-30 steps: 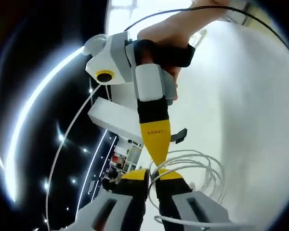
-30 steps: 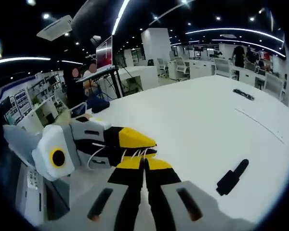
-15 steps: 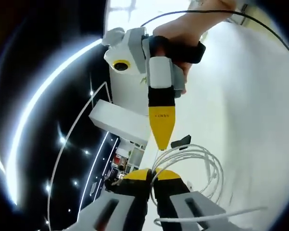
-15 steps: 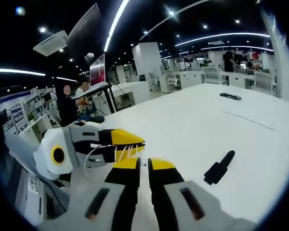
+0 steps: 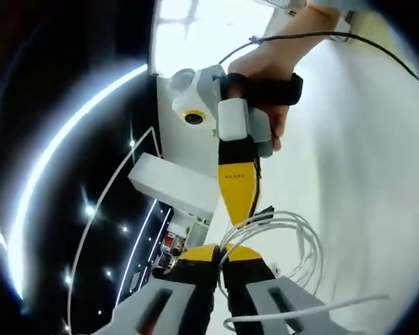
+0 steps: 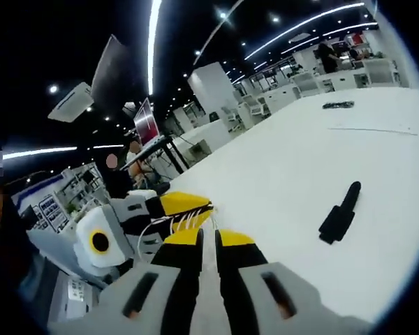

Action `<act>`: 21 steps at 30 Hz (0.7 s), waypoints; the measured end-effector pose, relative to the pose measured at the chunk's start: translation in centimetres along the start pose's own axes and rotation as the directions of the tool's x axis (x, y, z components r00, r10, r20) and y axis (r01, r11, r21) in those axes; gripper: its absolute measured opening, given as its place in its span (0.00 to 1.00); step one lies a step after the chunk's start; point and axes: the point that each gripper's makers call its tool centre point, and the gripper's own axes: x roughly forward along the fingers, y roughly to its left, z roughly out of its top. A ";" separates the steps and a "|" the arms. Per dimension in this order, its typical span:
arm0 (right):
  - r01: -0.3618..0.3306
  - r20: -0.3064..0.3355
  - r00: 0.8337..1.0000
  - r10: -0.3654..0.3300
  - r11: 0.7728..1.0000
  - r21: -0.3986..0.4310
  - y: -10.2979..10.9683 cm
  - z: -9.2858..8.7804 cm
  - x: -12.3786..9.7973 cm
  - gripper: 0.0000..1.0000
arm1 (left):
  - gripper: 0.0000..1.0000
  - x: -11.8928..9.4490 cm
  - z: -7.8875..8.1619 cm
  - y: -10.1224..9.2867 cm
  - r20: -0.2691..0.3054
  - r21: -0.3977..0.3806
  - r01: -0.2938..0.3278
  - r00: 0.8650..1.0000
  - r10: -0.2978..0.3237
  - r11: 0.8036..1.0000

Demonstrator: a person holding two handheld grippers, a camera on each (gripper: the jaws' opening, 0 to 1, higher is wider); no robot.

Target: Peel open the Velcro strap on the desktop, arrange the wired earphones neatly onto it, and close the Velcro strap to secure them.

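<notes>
Left gripper (image 5: 220, 252) pinched nearly shut on the white earphone cable (image 5: 286, 234) looped just past its tips, right gripper (image 6: 208, 237) jaws close together holding nothing I can see, black Velcro strap (image 6: 341, 213) lying flat on the table (image 6: 279, 174) off to its right.

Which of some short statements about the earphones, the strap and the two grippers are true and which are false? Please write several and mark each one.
1. The left gripper holds coiled white earphone cable. True.
2. The black Velcro strap lies on the white desktop. True.
3. The strap is wrapped around the cable. False: it lies apart from the cable, on the desk.
4. The right gripper grips the strap. False: its jaws are nearly closed, away from the strap.
5. The earphone cable is black. False: white.
</notes>
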 end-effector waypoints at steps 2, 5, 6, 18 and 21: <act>-0.010 0.000 1.000 0.010 1.000 0.029 0.0 -0.3 0.1 0.09 | 0.06 0.1 0.0 -0.1 0.003 0.002 0.004 1.000 -0.004 1.000; -0.032 -0.003 0.999 0.032 0.997 0.074 0.1 -0.5 0.3 0.09 | 0.06 0.2 0.0 -0.3 0.002 0.003 0.011 1.000 -0.011 1.000; -0.039 -0.002 0.999 0.039 0.995 0.089 0.0 -0.4 0.3 0.09 | 0.06 0.2 0.0 -0.4 0.002 0.006 0.011 1.000 -0.011 1.000; -0.038 -0.036 0.998 0.042 0.994 0.105 -0.2 -1.2 0.7 0.08 | 0.06 0.3 0.5 -0.5 0.017 0.019 0.008 1.000 -0.008 1.000; -0.038 -0.043 0.998 0.042 0.994 0.099 -0.2 -1.3 0.7 0.05 | 0.06 0.3 0.5 -0.6 0.017 0.020 0.010 1.000 -0.010 1.000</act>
